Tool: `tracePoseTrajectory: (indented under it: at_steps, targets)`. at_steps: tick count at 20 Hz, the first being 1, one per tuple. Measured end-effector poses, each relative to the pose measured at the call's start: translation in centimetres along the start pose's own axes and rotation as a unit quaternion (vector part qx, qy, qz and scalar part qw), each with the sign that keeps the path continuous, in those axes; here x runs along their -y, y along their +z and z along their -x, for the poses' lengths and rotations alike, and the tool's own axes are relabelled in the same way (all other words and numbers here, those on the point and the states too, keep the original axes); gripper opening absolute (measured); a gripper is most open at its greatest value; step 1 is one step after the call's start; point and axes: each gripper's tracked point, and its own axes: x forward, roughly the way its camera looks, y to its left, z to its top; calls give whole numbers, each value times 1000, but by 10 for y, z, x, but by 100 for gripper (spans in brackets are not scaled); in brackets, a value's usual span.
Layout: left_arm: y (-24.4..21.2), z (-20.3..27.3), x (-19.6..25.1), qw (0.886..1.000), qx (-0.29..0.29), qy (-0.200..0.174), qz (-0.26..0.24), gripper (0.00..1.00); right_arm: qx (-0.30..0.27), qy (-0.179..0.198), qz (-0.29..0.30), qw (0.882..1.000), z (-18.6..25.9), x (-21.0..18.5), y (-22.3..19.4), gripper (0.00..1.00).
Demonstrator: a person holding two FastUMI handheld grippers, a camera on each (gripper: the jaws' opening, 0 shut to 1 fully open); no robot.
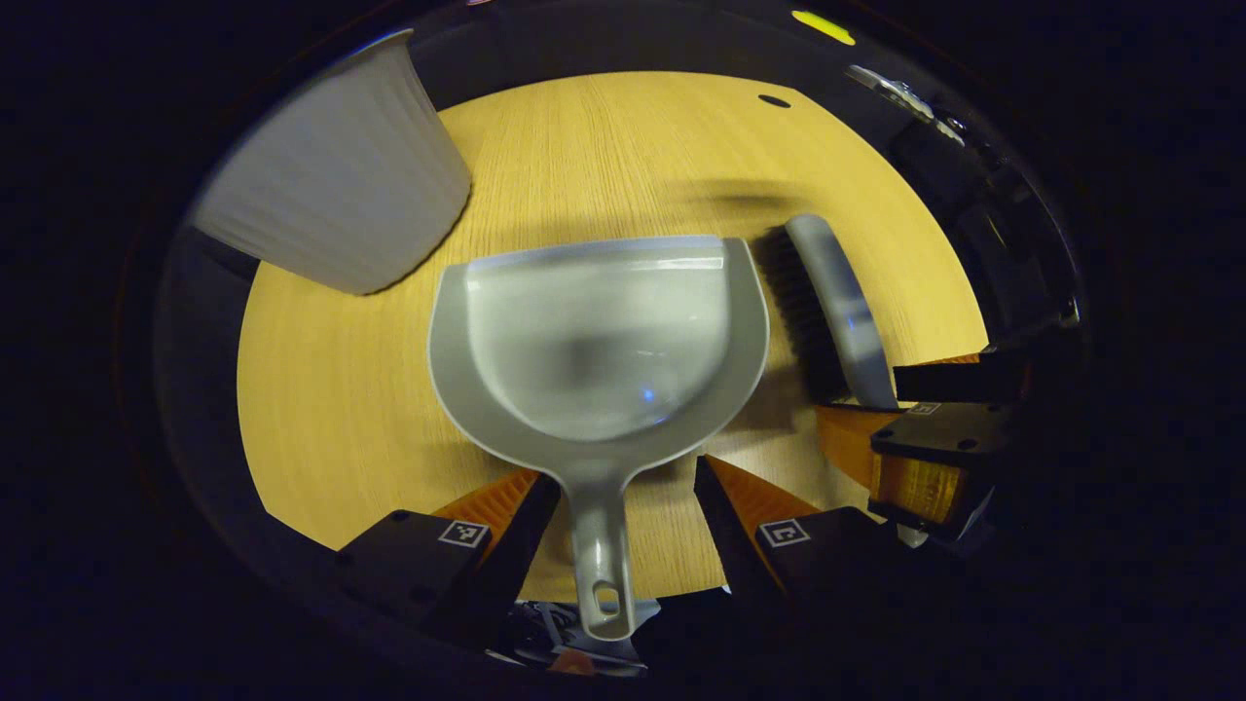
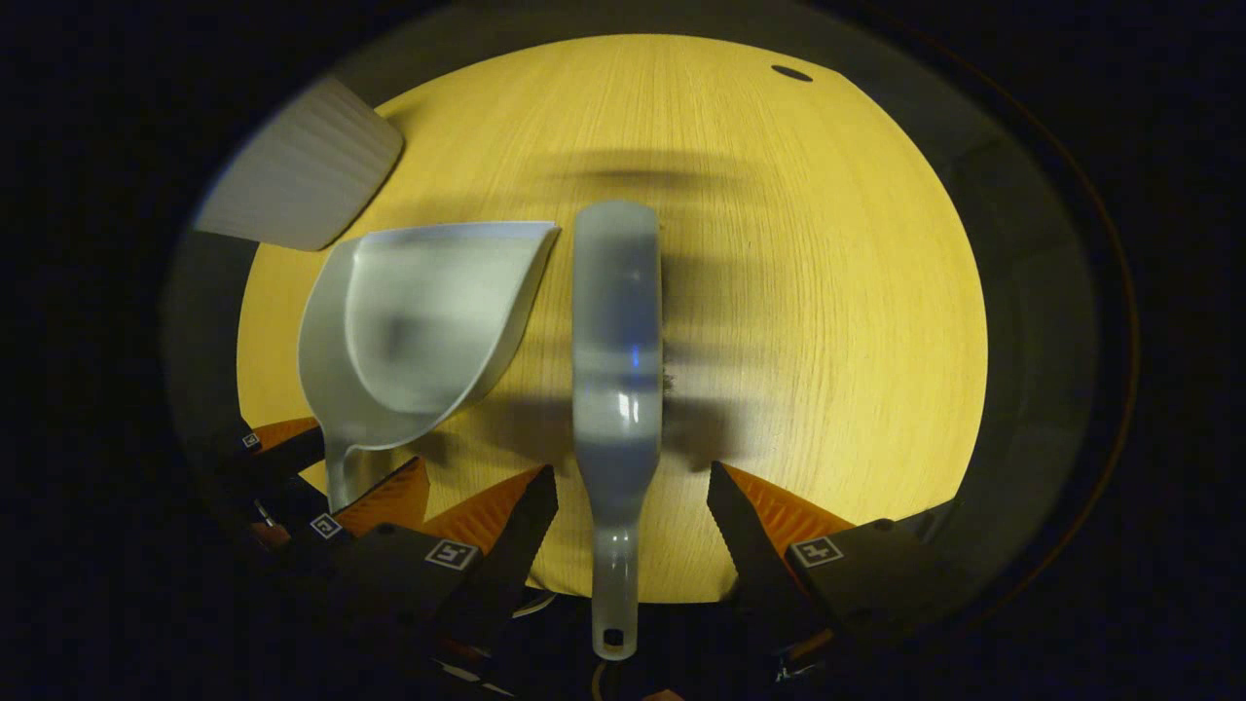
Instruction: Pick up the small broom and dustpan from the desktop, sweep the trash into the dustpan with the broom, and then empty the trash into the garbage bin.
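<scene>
So the whole thing sits on a light wood-grain desktop [image 2: 827, 292] with a small dark hole [image 2: 790, 73] near its far edge, and everything past the edge drops off into dark. A white ribbed garbage bin [image 1: 341, 185] stands at the far left; its top is cut off in both views.

The dustpan [image 1: 599, 336] lies flat with its mouth pointing away. The broom [image 2: 617, 331] lies just to its right, handle toward the near side, and the bristles are a dark blurry strip in the left gripper view. Can't make out any trash, too blurry and dim.

The left gripper [image 1: 628, 487] has its fingers spread wide, with the dustpan handle running down the gap between them, neither finger touching it. Same deal for the right gripper [image 2: 633, 497]: fingers apart, broom handle lying between them with clear space either side. In the right gripper view the other gripper pokes in at the near left by the dustpan handle.
</scene>
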Motion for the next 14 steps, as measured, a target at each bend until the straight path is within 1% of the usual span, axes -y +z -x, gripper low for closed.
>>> tracePoseTrajectory:
  at_steps: [2, 4, 6, 8, 10, 11, 12, 13, 14]
  targets:
    - [-3, 13, -1, 998, 56, 4, -5, 84, 42, 8, 16, 999, 23, -4, 4, 100]
    - [2, 41, 0, 993, 117, 5, -19, 84, 90, 8, 28, 996, 48, -7, 6, 100]
    - [0, 67, 1, 986, 163, 12, -28, 84, 140, 6, 41, 989, 79, -7, 5, 100]
    - [-4, 94, 8, 979, 201, 0, -24, 83, 192, 14, 45, 980, 116, -11, -1, 100]
    - [-10, 122, 7, 971, 238, -21, -10, 83, 254, 23, 47, 966, 157, -16, 1, 100]
    - [-9, 141, 3, 964, 263, -31, -3, 83, 286, 32, 41, 957, 177, -19, 3, 100]
    - [-6, 152, 0, 956, 292, -37, 0, 83, 316, 39, 31, 947, 198, -22, 2, 100]
    - [-3, 168, -4, 945, 325, -40, 4, 83, 349, 44, 22, 936, 222, -25, 5, 100]
    - [-3, 192, -7, 931, 363, -38, 2, 83, 386, 43, 15, 921, 245, -22, 9, 100]
